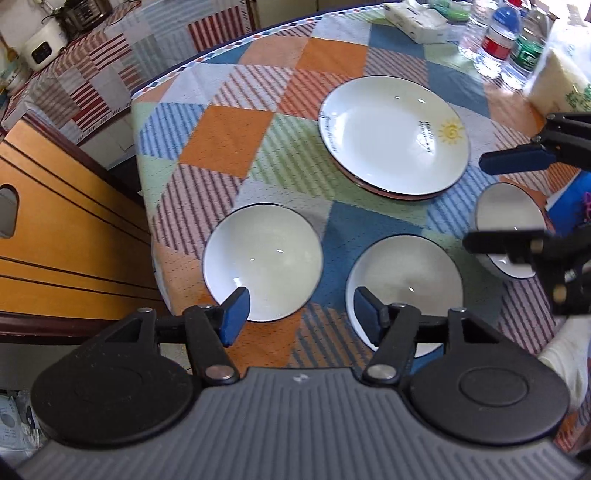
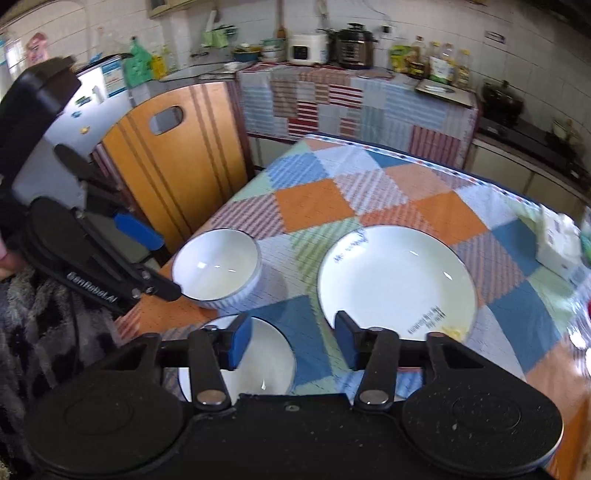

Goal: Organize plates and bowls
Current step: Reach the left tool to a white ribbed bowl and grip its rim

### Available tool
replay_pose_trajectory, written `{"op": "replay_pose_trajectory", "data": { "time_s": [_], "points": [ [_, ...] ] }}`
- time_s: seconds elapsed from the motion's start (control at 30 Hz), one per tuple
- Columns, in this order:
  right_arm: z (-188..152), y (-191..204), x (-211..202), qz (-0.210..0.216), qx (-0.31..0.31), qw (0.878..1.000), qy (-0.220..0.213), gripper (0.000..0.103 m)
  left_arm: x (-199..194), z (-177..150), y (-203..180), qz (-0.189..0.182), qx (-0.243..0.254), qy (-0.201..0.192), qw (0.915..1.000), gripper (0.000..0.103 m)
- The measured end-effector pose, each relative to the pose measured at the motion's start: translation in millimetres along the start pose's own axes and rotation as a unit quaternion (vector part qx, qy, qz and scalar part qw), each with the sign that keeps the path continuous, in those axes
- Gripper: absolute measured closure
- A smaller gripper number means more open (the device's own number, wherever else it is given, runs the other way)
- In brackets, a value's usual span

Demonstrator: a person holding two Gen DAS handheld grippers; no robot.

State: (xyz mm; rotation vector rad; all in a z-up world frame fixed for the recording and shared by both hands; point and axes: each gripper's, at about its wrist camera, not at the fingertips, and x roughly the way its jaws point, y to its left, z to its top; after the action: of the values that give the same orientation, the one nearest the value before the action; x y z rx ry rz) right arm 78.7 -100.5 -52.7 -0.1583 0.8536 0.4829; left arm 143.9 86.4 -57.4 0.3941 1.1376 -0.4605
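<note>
A white plate (image 1: pixel 393 136) with a sun print lies on top of another plate, on the patchwork tablecloth; it also shows as the plate (image 2: pixel 397 284). Three white bowls stand in a row in front of it: left bowl (image 1: pixel 262 262), middle bowl (image 1: pixel 404 291), right bowl (image 1: pixel 511 229). My left gripper (image 1: pixel 301 314) hangs open above the gap between the left and middle bowls, holding nothing. My right gripper (image 1: pixel 498 203) is open over the right bowl, also empty. In the right wrist view the right gripper (image 2: pixel 293 341) sits above a bowl (image 2: pixel 258 358), with another bowl (image 2: pixel 216 267) beyond and the left gripper (image 2: pixel 155 258) beside it.
Water bottles (image 1: pixel 498 37), a tissue pack (image 1: pixel 413 18) and a white bag (image 1: pixel 557 81) stand at the table's far right. The table edge (image 1: pixel 144 177) drops off at the left next to an orange wooden board (image 1: pixel 55 221). A kitchen counter (image 2: pixel 354 92) lies beyond.
</note>
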Motion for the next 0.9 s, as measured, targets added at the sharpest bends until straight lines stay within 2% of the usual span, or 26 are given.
{"op": "replay_pose_trajectory", "data": {
  "time_s": [0.17,0.33,0.43,0.53,0.6,0.73,0.9],
  "points": [
    [13,14,22,0.032,-0.041,0.999,-0.006,0.039,5,5,23,0.008,-0.018,-0.004,0.9998,0.032],
    [19,8,52,0.054,-0.013,0.998,-0.005,0.039,23,12,48,0.011,-0.051,0.005,0.9986,0.025],
    [21,4,73,0.057,0.008,0.998,0.014,0.039,39,15,63,0.006,-0.075,0.02,0.9969,0.024],
    [21,6,91,0.058,0.009,0.998,0.037,0.039,59,18,77,0.018,-0.094,0.033,0.9949,0.022],
    [22,8,102,0.064,0.008,0.997,0.05,0.039,72,18,84,0.024,-0.103,0.045,0.9934,0.022],
    [28,10,125,0.073,0.025,0.994,0.072,0.039,96,15,94,0.009,-0.126,0.069,0.9895,0.022],
    [30,13,142,0.077,0.041,0.993,0.077,0.039,110,12,95,-0.007,-0.148,0.069,0.9865,0.026]
  ]
}}
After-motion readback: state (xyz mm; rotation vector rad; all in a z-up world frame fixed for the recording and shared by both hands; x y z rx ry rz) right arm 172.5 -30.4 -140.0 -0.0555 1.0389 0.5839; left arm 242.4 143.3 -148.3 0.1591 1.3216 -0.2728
